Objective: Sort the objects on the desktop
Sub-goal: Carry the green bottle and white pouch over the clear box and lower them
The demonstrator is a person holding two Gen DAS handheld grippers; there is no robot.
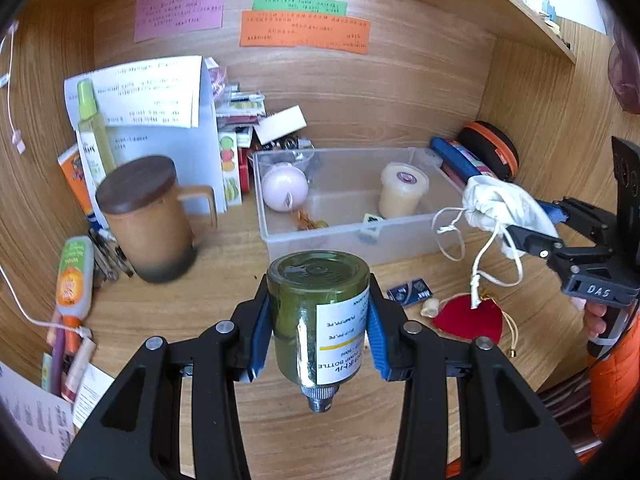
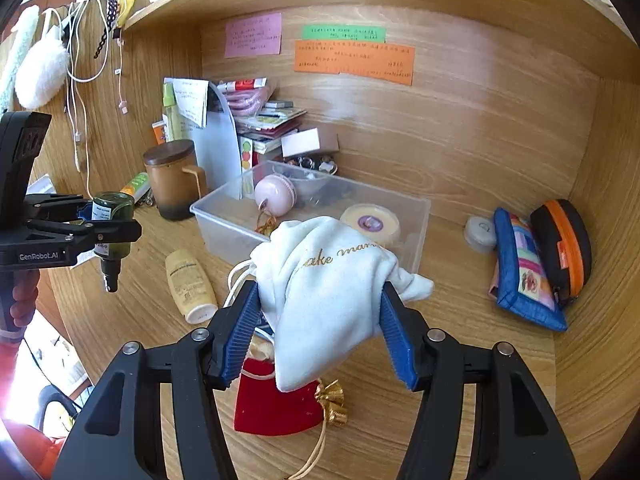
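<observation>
- The dark green glass pump bottle with a white label (image 1: 318,316) is held upside down in the air above the wooden desk (image 1: 320,432); its threaded neck points down.
- The left gripper (image 1: 318,320) is closed on this bottle, with one blue pad (image 1: 260,336) pressing on each side.
- The white velvet drawstring pouch with gold letters (image 2: 326,292) is lifted over the desk, and its cords hang down freely.
- The right gripper (image 2: 320,328) is clamped on the pouch from both sides.
- Under the pouch, a red velvet pouch with a small gold bow (image 2: 276,404) lies flat on the desk.
- Behind both, a clear plastic box (image 2: 224,224) stands on the desk; inside it are a pink round macaron-shaped case (image 2: 275,194) and a cream-coloured jar (image 2: 372,222).
- Left of the box stands a brown ceramic mug with a dark wooden lid (image 1: 148,216).
- A pale yellow bottle (image 2: 190,286) lies on its side near the box.
</observation>
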